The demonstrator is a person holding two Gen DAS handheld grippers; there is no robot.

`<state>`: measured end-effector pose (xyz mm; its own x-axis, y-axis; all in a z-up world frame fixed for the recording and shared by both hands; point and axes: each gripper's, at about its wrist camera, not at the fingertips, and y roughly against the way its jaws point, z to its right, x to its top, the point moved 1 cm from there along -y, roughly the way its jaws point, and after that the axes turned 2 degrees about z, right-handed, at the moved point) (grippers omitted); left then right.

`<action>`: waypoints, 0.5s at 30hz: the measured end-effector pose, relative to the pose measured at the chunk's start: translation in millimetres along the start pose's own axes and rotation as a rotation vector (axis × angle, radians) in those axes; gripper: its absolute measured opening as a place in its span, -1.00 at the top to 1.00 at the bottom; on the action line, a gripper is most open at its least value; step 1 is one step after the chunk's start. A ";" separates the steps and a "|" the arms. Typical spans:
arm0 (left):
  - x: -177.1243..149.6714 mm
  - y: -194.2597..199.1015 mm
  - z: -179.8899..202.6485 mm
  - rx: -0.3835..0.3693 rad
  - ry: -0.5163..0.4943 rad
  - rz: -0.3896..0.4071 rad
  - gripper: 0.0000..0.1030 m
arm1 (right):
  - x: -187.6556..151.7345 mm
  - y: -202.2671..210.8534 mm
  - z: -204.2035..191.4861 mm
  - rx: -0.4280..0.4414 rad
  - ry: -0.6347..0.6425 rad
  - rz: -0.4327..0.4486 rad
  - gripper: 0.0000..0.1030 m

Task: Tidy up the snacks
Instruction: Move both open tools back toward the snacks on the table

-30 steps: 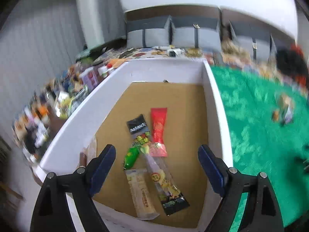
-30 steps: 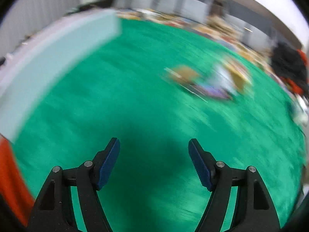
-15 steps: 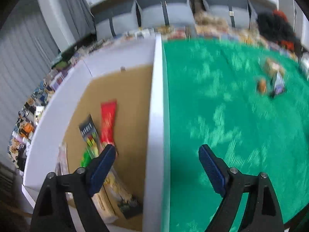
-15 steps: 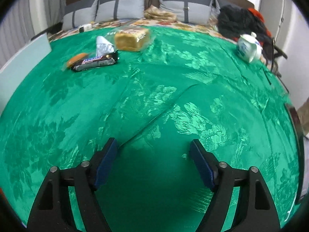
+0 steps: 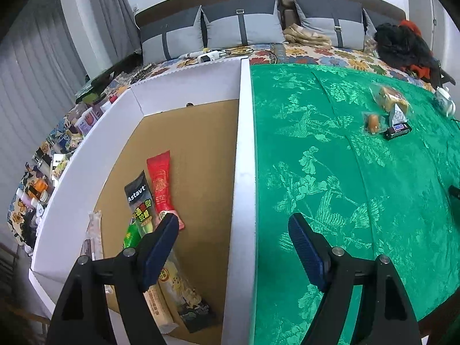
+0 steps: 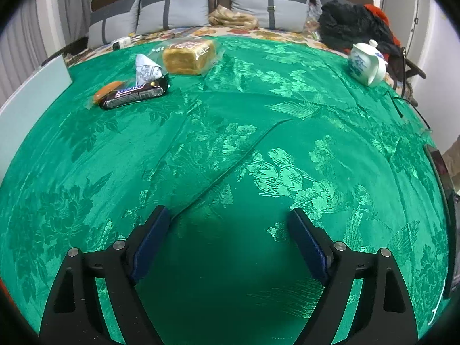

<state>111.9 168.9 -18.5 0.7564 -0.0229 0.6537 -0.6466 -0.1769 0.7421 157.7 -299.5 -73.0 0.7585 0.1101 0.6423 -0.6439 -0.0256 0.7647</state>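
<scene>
My left gripper (image 5: 233, 230) hangs open and empty over the right wall of a white box (image 5: 244, 155) with a brown floor. Inside lie several snacks, among them a red packet (image 5: 161, 184) and a black Astavt packet (image 5: 138, 198). On the green cloth farther right sit a Snickers bar (image 5: 398, 131), an orange snack (image 5: 373, 120) and wrapped bread (image 5: 386, 99). My right gripper (image 6: 227, 224) is above bare green cloth, its jaws opening with nothing between them. Far ahead to its left are the Snickers bar (image 6: 135, 95), the orange snack (image 6: 107, 89), a white wrapper (image 6: 146, 70) and the bread (image 6: 188, 56).
A white and blue teapot (image 6: 365, 64) stands at the cloth's far right. Grey pillows (image 6: 172, 11) and dark clothes (image 6: 353, 23) lie on the bed behind. Small bottles and jars (image 5: 57, 149) crowd the floral surface left of the box. A fold (image 6: 230, 166) runs across the green cloth.
My left gripper swung right from over the box's middle to its right wall. The right gripper's view moved right over the cloth and steadied, with its jaws standing wider.
</scene>
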 end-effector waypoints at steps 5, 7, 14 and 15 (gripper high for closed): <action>0.4 0.0 3.8 0.008 -0.022 0.005 -0.57 | 0.2 -0.1 0.1 0.000 0.000 0.000 -0.69; 1.0 4.0 2.8 0.009 -0.017 0.021 -0.59 | 0.2 -0.1 0.2 0.000 0.000 0.000 -0.69; 1.0 76.1 35.0 0.180 -0.036 0.337 -0.83 | 0.2 -0.1 0.3 0.001 0.000 0.000 -0.69; 0.3 87.4 46.4 0.152 -0.044 0.376 -0.99 | 0.2 -0.1 0.4 0.001 -0.001 0.000 -0.69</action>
<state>60.2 107.7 39.7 0.4756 -0.1553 0.8658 -0.8594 -0.2918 0.4198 157.9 -299.8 -73.0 0.7586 0.1094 0.6423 -0.6437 -0.0266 0.7648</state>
